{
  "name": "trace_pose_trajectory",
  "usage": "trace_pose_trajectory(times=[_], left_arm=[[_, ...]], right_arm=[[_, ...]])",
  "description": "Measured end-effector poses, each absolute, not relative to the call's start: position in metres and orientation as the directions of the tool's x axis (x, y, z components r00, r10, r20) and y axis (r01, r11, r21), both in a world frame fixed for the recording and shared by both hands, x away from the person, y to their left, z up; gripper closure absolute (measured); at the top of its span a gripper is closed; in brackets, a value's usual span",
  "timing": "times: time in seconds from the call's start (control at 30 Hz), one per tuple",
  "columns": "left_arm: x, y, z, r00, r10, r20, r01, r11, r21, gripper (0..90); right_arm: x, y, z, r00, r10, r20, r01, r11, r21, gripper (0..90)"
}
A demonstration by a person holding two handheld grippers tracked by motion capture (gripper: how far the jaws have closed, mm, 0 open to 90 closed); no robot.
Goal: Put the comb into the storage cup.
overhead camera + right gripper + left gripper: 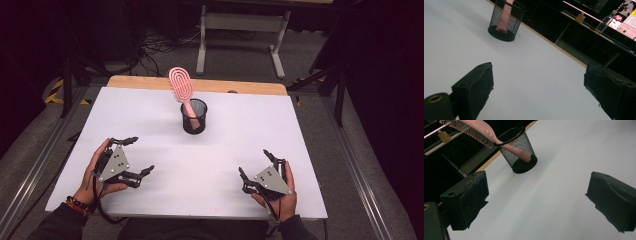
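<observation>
White tabletop (pixel 210 165) with a bare wooden strip along its far edge (pixel 200 84), set on grey carpet in a dark room; a pale desk frame (pixel 242 30) stands beyond. Black mesh cup (pixel 194 116), upright at centre-far, holds a pink hairbrush (pixel 181 87) handle-down, head leaning out over the rim. Left gripper (pixel 138 156) and right gripper (pixel 255 164) rest near the front edge, well apart from the cup, each hand-held with jaws spread and gripping nothing.

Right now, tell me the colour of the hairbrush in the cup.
Pink; the hairbrush shows best in the high view.
</observation>
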State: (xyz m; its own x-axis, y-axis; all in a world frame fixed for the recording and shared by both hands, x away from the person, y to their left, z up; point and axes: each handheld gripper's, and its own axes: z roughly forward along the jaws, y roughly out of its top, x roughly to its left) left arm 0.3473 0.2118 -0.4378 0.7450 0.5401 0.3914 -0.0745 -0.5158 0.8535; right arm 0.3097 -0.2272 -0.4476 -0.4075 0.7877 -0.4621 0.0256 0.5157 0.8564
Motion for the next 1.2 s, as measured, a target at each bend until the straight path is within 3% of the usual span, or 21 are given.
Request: trace_pose_trajectory(times=[0.4,0.97,1.2], left_arm=[[0.341,0.223,-0.458,0.741,0.556,0.376,-0.032,-0.530,0.848,4.5],[0.333,0.263,-0.485,0.715,0.650,0.258,0.112,-0.471,0.875,3.9],[0.335,0.266,-0.484,0.712,0.658,0.245,0.116,-0.454,0.883,3.6]], right_arm=[[0.312,-0.225,-0.449,-0.419,0.783,-0.459,0.022,0.515,0.857,9.4],[0.311,-0.229,-0.448,-0.426,0.782,-0.455,0.022,0.512,0.859,8.9],[0.310,-0.229,-0.448,-0.429,0.780,-0.455,0.017,0.511,0.859,8.9]])
